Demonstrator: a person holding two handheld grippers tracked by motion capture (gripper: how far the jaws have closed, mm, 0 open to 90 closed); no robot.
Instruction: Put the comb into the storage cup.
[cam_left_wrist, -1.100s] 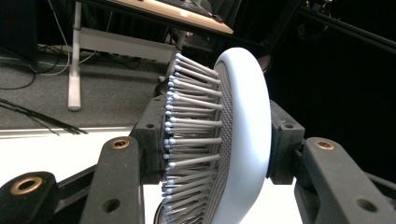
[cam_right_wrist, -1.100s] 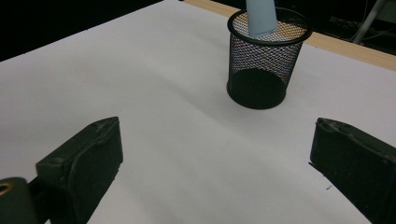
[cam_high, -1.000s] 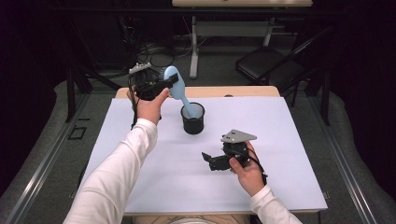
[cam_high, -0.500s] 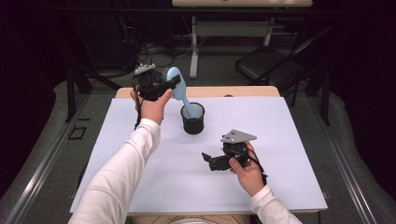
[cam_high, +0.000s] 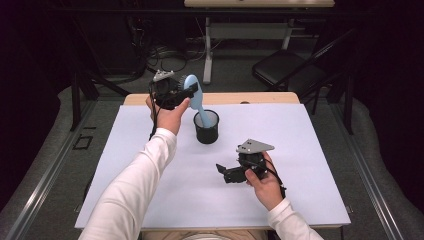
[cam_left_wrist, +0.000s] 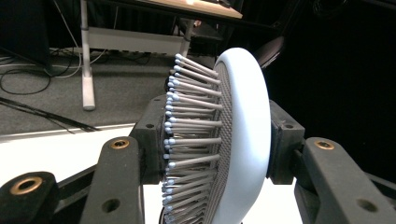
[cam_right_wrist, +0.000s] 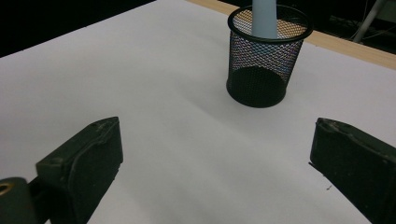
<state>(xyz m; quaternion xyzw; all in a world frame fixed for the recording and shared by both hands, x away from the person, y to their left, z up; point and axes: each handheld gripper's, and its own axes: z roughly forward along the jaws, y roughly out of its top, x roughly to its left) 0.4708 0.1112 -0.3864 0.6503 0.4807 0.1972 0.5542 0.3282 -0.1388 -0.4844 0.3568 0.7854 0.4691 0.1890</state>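
Your white surface carries one landmark, the black mesh cup, standing toward its far edge near the middle. Everything turns on how the pale blue hairbrush lines up with that cup: its long axis runs steeply down from the bristled head, up and to the far left of the cup, to the handle tip, which is already inside the cup's rim. The brush leans rather than stands plumb, so lowering it means following that slant.

Your left gripper, above and to the left of the cup, is the one that matters; its jaws are clamped on the brush head, one pad on the bristle side, one on the smooth back. I can't quite tell whether the tip touches the cup's bottom.

Your right gripper rests on the near side of the cup, well apart from it, jaws spread wide and holding nothing.
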